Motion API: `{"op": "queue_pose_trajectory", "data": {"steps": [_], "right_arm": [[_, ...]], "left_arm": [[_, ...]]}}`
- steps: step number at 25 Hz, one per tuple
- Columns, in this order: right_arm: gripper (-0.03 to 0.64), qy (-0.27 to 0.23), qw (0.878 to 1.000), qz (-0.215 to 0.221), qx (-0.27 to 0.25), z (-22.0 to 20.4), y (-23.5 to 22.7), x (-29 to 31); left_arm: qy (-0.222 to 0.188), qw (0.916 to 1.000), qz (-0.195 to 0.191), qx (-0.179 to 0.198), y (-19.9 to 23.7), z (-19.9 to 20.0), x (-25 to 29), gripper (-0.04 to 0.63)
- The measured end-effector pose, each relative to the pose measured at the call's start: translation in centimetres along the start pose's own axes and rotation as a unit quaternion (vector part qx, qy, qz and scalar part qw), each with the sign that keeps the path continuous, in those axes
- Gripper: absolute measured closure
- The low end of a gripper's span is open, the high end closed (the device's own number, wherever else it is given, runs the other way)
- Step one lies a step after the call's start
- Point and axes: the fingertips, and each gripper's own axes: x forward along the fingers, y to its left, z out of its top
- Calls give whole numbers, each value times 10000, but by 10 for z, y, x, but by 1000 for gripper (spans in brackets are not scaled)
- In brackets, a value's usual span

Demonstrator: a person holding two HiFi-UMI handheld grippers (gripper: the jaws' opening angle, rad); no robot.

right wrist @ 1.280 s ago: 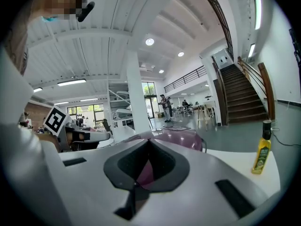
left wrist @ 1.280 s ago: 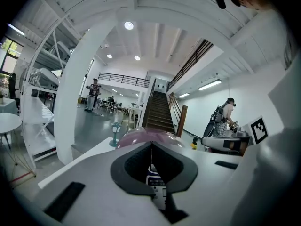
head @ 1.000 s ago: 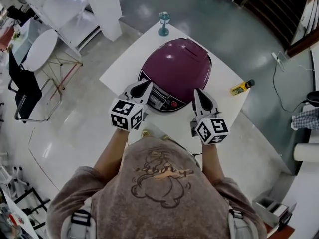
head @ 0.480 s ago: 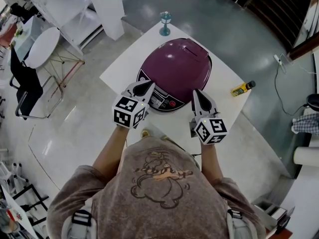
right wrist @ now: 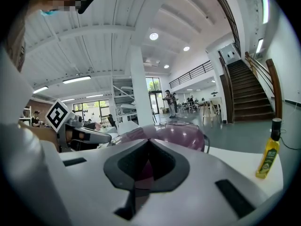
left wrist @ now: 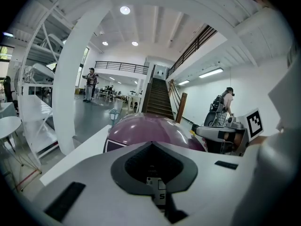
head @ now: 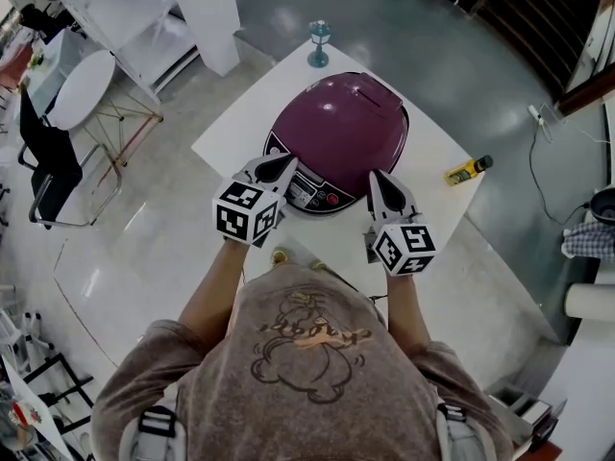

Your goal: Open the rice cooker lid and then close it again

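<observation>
A purple rice cooker (head: 338, 128) stands on the white table (head: 432, 152) with its domed lid down and its control panel (head: 312, 195) facing me. My left gripper (head: 285, 164) is shut and empty, its tip at the left front of the cooker, just beside the panel. My right gripper (head: 376, 178) is also shut and empty, with its tip at the cooker's right front edge. In the left gripper view the cooker's dome (left wrist: 146, 126) rises just beyond the closed left gripper (left wrist: 151, 143). The right gripper view shows the dome (right wrist: 183, 133) past the closed right gripper (right wrist: 149, 140).
A yellow oil bottle (head: 467, 169) lies on the table's right side and appears again (right wrist: 269, 155) in the right gripper view. A teal stemmed glass (head: 317, 44) stands at the table's far corner. A white pillar (head: 207, 12), a round side table and a black chair are at the left.
The left gripper has tilted very slightly. Both grippers stay where they were at the cooker's front, and the lid stays down.
</observation>
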Motion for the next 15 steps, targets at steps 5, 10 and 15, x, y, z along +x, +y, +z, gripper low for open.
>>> {"op": "queue_pose_trajectory", "data": {"steps": [5,10,15], "right_arm": [[614,93,9999,-64,36,-4,-4,0],[614,227,9997,0,-23,-10,0,2],[614,77,10000,60,15,-4,2,2]], "left_arm": [[113,9999,-24,42,0,-1,0,575],[211,9997,-29,92,-1,-2,0,575],[219,9996,-9,167,-1,-2,0,575]]}}
